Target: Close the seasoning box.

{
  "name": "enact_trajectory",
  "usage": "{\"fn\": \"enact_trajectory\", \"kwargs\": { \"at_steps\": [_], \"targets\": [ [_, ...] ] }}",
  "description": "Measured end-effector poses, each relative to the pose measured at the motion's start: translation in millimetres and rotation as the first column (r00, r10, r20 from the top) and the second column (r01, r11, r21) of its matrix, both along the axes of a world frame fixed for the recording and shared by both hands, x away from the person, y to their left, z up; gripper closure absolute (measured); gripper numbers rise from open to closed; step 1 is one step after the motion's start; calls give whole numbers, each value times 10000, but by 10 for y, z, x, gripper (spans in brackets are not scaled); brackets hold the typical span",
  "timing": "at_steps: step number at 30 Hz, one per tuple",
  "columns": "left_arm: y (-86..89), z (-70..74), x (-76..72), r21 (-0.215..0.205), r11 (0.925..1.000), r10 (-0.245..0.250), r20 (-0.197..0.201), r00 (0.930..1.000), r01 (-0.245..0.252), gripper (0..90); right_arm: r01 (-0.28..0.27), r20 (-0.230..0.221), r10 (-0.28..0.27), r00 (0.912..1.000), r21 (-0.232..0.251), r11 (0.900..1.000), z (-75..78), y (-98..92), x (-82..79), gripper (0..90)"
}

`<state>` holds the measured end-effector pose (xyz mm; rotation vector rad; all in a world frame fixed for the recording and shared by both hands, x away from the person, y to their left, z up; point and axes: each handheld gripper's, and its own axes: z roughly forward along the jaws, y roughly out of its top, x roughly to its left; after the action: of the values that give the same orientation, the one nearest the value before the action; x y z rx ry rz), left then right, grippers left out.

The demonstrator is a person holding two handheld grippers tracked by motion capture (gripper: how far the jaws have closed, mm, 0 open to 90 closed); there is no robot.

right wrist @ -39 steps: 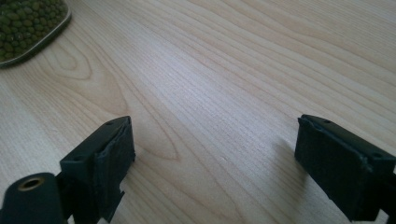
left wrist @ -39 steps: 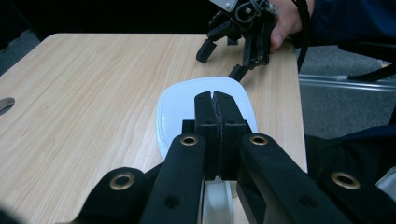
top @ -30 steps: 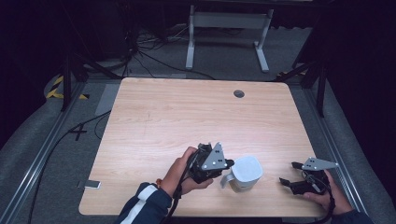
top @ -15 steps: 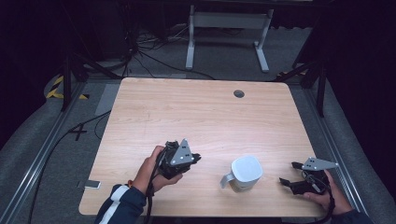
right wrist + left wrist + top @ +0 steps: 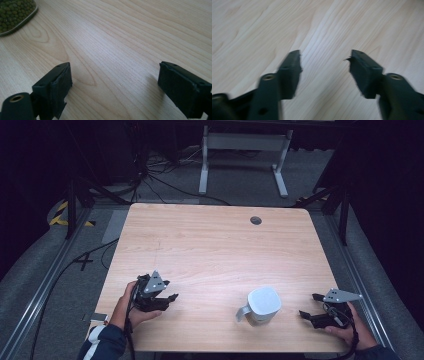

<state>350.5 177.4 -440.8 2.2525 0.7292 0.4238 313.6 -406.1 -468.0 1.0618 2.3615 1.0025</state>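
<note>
On the counter (image 5: 210,250), white mug (image 5: 263,304) stands between both claws, touching neither. Left claw (image 5: 171,301) empty, jaws just opening; right claw (image 5: 311,306) open, empty. Right gripper view catches green beans (image 5: 13,11) top-left.

This looks like a lab or recording studio set up for tests, not a home. A plain wooden table (image 5: 215,250) with a cable hole (image 5: 256,220) near its far edge stands on grey carpet (image 5: 30,285), with dark surroundings on all sides. Metal rails (image 5: 47,285) run along the floor to the left and right of the table. Loose black cables (image 5: 155,182) lie tangled on the floor beyond the far left corner, yellow-and-black hazard tape (image 5: 62,212) marks the floor at the far left, and a white metal stand (image 5: 242,155) sits behind the table.
</note>
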Motion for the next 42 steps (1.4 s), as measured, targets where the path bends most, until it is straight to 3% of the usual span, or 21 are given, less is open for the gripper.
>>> {"fn": "enact_trajectory", "kwargs": {
  "at_steps": [4,9,11,13,42],
  "targets": [
    [195,-154,6,-242,9987,429,-524,9977,-442,280,-1,2,1,10000,-5,10000,0,0,0,117],
    [313,-339,-6,87,9957,930,-707,9931,-926,231,-3,32,3,10000,-7,10000,-1,-1,-1,117],
    [357,-368,-9,-258,9943,1005,-922,9907,-1032,202,16,43,-15,10000,-12,10000,-1,-2,-2,117],
    [369,-406,-1,-529,9916,1135,-825,9901,-1181,167,13,43,-13,10000,-8,10000,-2,-2,-2,117],
    [354,-394,3,-379,9905,1287,-860,9879,-1323,144,-47,22,47,10000,11,10000,0,-7,-1,118]
  ]
}}
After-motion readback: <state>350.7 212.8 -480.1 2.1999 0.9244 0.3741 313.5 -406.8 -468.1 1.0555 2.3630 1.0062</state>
